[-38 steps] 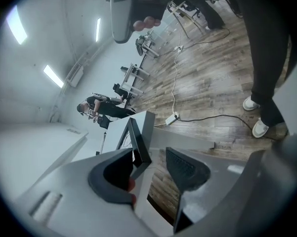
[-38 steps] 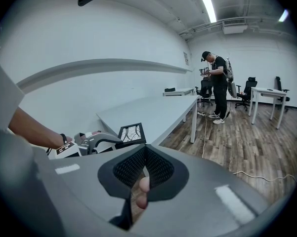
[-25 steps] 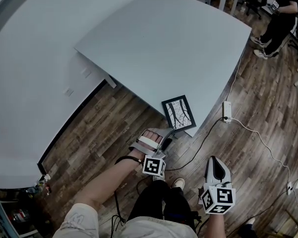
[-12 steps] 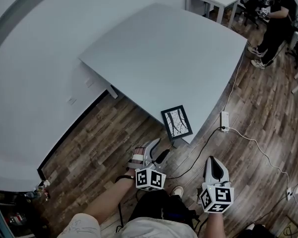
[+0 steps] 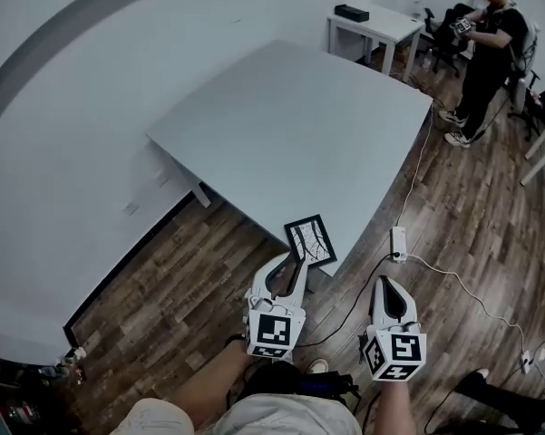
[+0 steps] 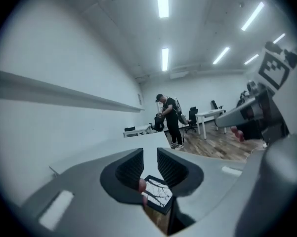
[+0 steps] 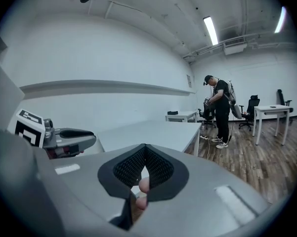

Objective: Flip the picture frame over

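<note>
Currently the picture frame (image 5: 310,241) lies flat, print side up, on the near corner of the grey worktop (image 5: 290,125). The left tongs (image 5: 292,263) hover just short of that corner, pointing at the frame, jaws a little apart with nothing between them; the frame shows through the gap. The right tongs (image 5: 384,284) hang over the wood floor (image 5: 199,270), apart from the worktop, jaws closed together and empty. A white power strip (image 5: 397,243) lies on the floor beside the worktop.
</note>
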Tool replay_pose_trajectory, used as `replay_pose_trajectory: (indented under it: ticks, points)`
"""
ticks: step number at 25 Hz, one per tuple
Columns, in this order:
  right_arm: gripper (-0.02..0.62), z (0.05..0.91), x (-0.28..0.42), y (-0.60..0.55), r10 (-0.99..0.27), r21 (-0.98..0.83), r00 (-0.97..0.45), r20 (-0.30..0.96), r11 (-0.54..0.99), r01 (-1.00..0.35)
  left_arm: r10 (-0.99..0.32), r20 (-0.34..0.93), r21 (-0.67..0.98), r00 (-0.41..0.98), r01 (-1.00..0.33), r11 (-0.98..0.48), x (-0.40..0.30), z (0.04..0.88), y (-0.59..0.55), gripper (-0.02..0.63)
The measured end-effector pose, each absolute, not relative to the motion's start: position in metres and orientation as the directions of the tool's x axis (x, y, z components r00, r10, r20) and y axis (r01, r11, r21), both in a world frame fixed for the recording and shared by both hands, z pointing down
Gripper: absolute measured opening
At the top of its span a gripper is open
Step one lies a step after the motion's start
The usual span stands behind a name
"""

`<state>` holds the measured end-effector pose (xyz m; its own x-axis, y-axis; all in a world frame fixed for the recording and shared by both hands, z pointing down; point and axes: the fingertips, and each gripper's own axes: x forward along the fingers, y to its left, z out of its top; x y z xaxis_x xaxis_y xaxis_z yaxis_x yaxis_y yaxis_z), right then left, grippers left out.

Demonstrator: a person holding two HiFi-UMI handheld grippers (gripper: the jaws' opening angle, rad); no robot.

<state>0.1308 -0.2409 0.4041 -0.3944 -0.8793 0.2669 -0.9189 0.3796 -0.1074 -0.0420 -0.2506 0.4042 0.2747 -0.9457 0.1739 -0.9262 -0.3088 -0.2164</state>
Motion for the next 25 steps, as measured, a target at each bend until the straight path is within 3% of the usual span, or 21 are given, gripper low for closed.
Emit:
replay_pose_trajectory:
  ticks: [6,25]
  points:
    - [0.026,0.381,0.139,-0.243,-0.892,-0.084,-0.390,0.228,0.381,-0.921,-0.951,0.168,0.044,0.259,-0.966,-0.255,-0.040,0.377,-0.265,0.011]
    - [0.023,0.340,0.163,-0.263,-0.929,-0.036,-0.346,0.128,0.345,-0.938,-0.951,0.036,0.021,0.308,-0.951,-0.308,0.003,0.333,-0.274,0.002]
